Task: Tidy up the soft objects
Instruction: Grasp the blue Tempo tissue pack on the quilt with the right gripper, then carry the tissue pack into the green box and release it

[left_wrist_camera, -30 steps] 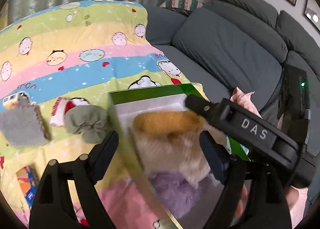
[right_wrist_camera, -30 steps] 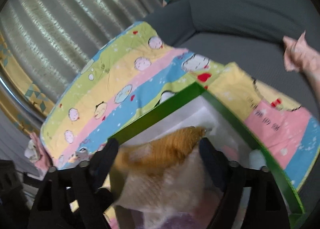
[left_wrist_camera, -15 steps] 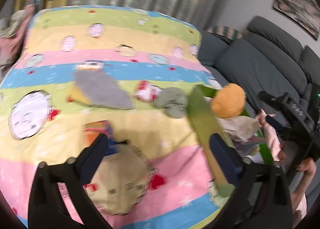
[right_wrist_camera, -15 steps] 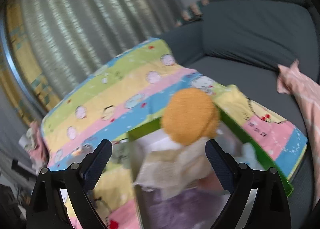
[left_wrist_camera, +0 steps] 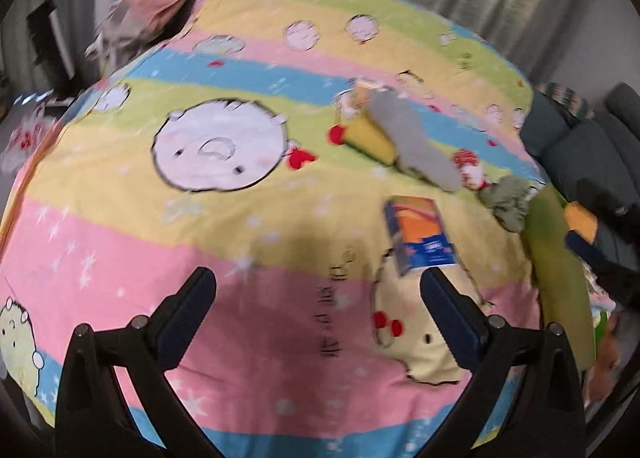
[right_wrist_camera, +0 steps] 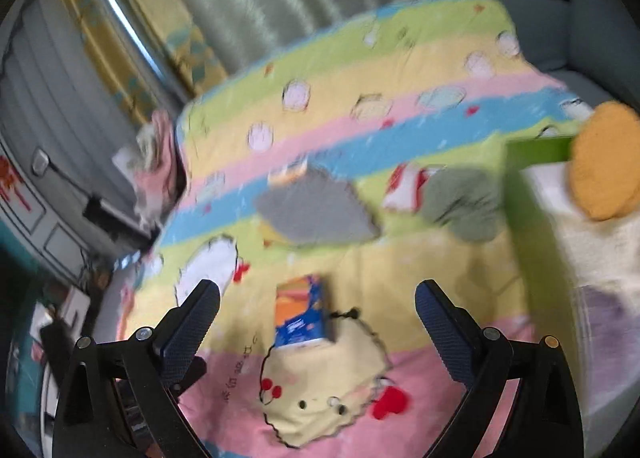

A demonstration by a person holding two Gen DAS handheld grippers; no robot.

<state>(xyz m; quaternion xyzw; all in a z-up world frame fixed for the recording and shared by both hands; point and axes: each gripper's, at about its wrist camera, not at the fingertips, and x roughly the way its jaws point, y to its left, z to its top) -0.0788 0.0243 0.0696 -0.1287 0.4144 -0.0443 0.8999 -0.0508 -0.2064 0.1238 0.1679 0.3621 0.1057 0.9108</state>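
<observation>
your left gripper (left_wrist_camera: 316, 308) and right gripper (right_wrist_camera: 316, 316) are both wide apart and hold nothing, so bring one down over the small blue and orange packet (right_wrist_camera: 303, 312) on the striped cartoon blanket (right_wrist_camera: 420, 282) and squeeze it gently. the green box (right_wrist_camera: 528, 217) with the round orange plush (right_wrist_camera: 604, 161) waits at the right. the words on the packet are too blurry to read.

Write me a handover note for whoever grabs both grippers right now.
Left gripper: jaws open, empty, over the striped cartoon blanket.
Right gripper: jaws open, empty.
Done: round orange plush cushion, cream knit cloth and purple fluffy item sit in the green-rimmed box.
Left on the blanket: grey flat felt piece, crumpled green cloth, red-and-white soft toy, blue-and-orange packet.
</observation>
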